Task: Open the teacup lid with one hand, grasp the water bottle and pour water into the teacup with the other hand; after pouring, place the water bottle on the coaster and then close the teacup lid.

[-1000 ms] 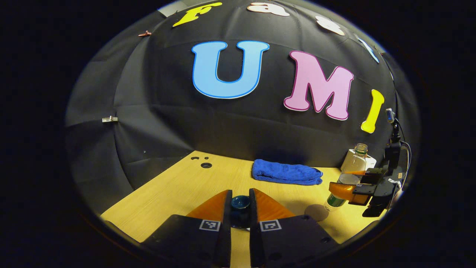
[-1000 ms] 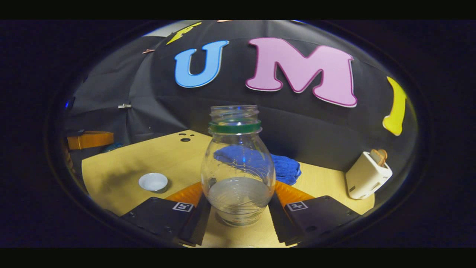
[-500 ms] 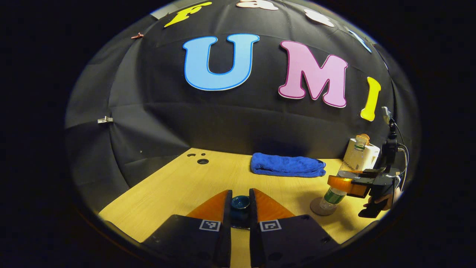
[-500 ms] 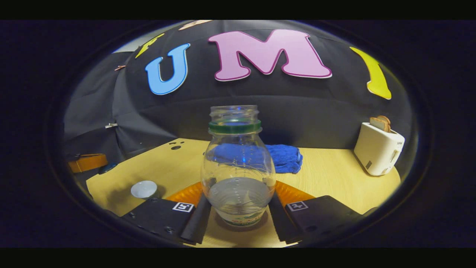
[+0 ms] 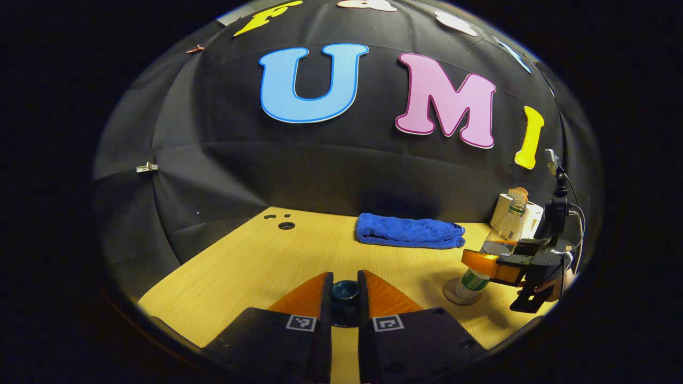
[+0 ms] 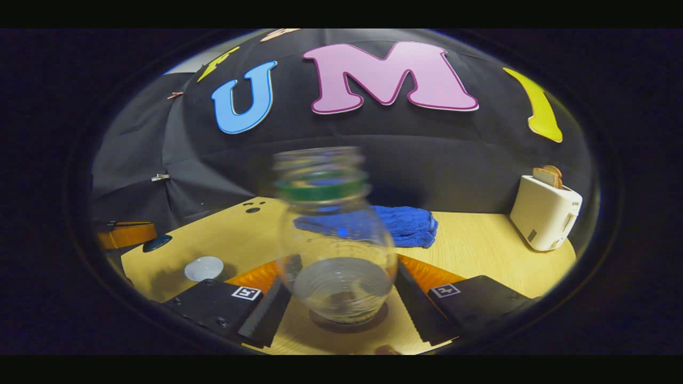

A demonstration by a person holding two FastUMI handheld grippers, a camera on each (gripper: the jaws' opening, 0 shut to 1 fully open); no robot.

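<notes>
Right gripper view: your right claw [image 6: 341, 298] stood spread, fingers clear of the water bottle [image 6: 337, 256], which rested on the coaster [image 6: 349, 324] so it could be released. Your left claw [image 5: 344, 298] clenched the dark teacup lid [image 5: 344, 290], kept off the teacup [image 6: 204, 268] on the surface [image 6: 480, 256] until closing.

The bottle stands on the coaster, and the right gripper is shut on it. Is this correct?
Not quite. The bottle does stand on the coaster, but the right gripper is open: in the right gripper view both fingers stand apart from the glass.
</notes>
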